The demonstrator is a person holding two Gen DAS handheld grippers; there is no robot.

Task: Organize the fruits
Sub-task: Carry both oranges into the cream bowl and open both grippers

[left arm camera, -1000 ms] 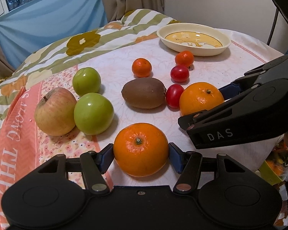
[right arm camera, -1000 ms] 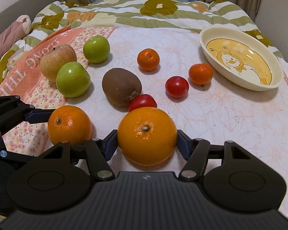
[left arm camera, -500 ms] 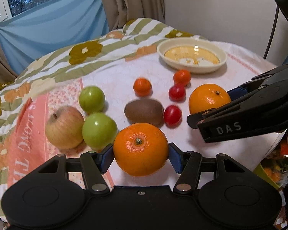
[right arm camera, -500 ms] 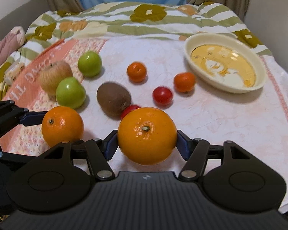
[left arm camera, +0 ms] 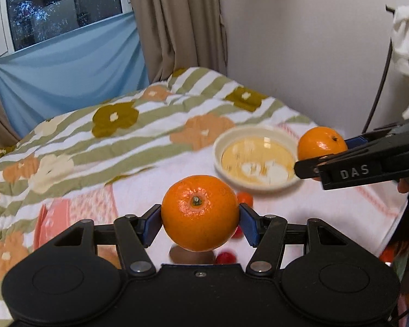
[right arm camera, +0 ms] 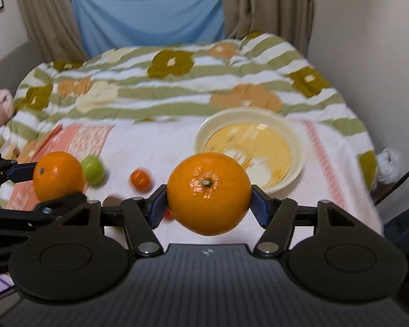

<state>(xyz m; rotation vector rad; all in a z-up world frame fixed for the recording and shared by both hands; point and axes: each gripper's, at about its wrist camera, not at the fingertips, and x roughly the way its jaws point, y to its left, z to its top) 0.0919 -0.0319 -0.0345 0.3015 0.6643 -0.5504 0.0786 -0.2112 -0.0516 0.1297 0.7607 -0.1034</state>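
Observation:
My left gripper (left arm camera: 200,222) is shut on an orange (left arm camera: 200,212) and holds it in the air above the table. My right gripper (right arm camera: 208,201) is shut on a second orange (right arm camera: 208,192), also lifted. In the left wrist view the right gripper's orange (left arm camera: 322,143) hangs beside the cream bowl (left arm camera: 256,160). In the right wrist view the left gripper's orange (right arm camera: 57,175) shows at the left, and the bowl (right arm camera: 252,147) lies just beyond my right orange. The bowl holds no fruit.
On the cloth remain a green apple (right arm camera: 93,170), a small tangerine (right arm camera: 140,179), another tangerine (left arm camera: 244,199) and a cherry tomato (left arm camera: 225,257), partly hidden by the grippers. A wall stands to the right, curtains behind.
Both grippers have risen with their oranges and moved forward toward the bowl. The fruit on the cloth has dropped low in both views and is blurred.

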